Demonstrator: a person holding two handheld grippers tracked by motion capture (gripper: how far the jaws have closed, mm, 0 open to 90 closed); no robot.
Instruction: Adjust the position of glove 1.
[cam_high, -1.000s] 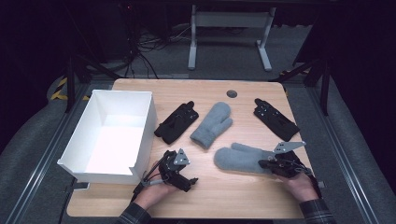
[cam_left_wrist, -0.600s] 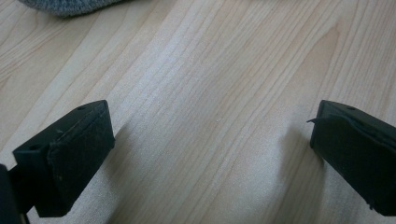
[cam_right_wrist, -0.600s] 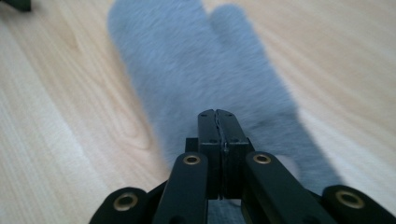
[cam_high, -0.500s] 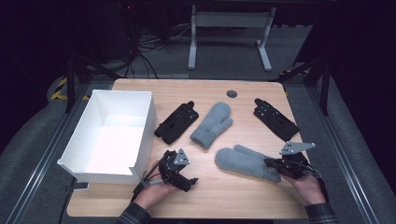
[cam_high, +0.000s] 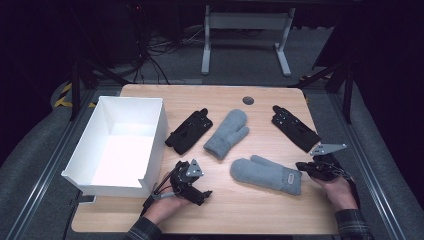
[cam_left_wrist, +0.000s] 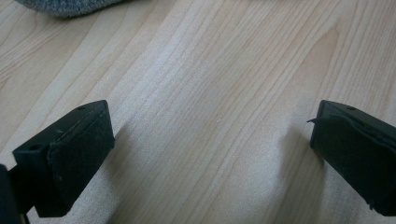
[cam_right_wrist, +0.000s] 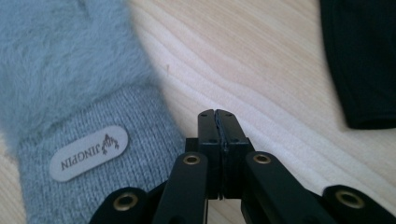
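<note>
Two grey mittens lie on the wooden table (cam_high: 235, 210): one in the middle (cam_high: 227, 132), one near the front (cam_high: 265, 174) with its cuff and label (cam_right_wrist: 88, 153) toward my right gripper. A black glove (cam_high: 190, 131) lies left of the middle mitten, and a second black glove (cam_high: 295, 127) (cam_right_wrist: 364, 60) lies at the right. My right gripper (cam_high: 301, 167) (cam_right_wrist: 218, 115) is shut and empty, just right of the front mitten's cuff and apart from it. Near the box's front corner, my left gripper (cam_high: 200, 192) is open over bare wood, its jaws wide apart; a mitten edge (cam_left_wrist: 70, 5) shows beyond them.
A white open box (cam_high: 155, 130) stands at the table's left side, close beside my left hand. A dark round grommet (cam_high: 248, 100) sits near the far edge. A metal stand (cam_high: 245, 20) and cables lie on the floor beyond the table.
My right gripper has slid to the right, away from the front mitten's cuff, still shut. The left gripper and the gloves have stayed where they were.
</note>
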